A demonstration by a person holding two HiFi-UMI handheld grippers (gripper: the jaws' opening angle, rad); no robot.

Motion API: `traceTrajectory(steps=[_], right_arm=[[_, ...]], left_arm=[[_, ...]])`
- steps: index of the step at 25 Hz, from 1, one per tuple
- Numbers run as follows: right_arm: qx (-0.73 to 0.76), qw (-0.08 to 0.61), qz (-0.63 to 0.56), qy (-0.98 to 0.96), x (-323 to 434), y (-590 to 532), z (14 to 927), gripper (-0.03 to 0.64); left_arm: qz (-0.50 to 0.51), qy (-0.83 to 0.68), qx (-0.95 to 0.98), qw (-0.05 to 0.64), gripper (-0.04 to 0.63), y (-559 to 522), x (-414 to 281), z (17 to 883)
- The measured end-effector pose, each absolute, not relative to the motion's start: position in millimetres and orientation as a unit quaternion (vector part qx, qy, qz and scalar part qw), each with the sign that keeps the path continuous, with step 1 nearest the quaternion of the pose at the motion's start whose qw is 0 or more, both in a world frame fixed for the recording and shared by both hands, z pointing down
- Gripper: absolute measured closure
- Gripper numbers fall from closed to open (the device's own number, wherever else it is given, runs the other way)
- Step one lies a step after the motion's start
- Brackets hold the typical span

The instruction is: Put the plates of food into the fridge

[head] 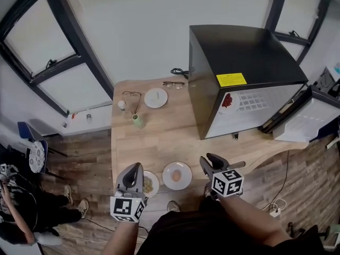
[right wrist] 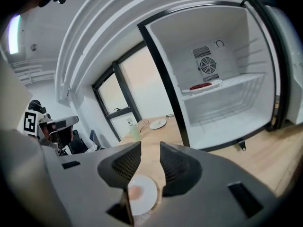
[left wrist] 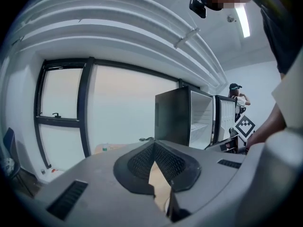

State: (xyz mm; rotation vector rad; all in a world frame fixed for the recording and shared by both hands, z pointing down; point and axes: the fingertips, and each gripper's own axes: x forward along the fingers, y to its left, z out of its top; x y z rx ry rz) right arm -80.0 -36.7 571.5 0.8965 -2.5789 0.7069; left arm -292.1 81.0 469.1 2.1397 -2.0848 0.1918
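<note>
Head view looks steeply down on the table [head: 159,137]; both low gripper views share the far fridge [right wrist: 222,103]

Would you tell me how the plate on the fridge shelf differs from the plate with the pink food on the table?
The plate on the fridge shelf carries red food; the plate with the pink food holds one pale rounded piece. The first already sits inside the open fridge; the second lies on the wooden table. Both look white and round.

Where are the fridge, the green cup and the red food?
fridge [head: 239,52], head view, black top.
green cup [head: 138,121], head view, its side.
red food [right wrist: 201,86], right gripper view, the heap's middle.
</note>
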Motion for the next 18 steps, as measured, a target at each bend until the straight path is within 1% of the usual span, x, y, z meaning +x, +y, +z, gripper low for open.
traceTrajectory(steps=[10, 18], right_arm=[[0.371, 0.171, 0.380, -0.830, -83, 48, 660, 0.477], [0.418, 0.122, 0.470, -0.768, -74, 76, 719, 0.477]], left_arm=[[0.098, -0.661, 0.738, 0.096, 0.592, 130, -330, 508], [0.113, -0.667, 0.734, 0.063, 0.592, 159, -347, 501]])
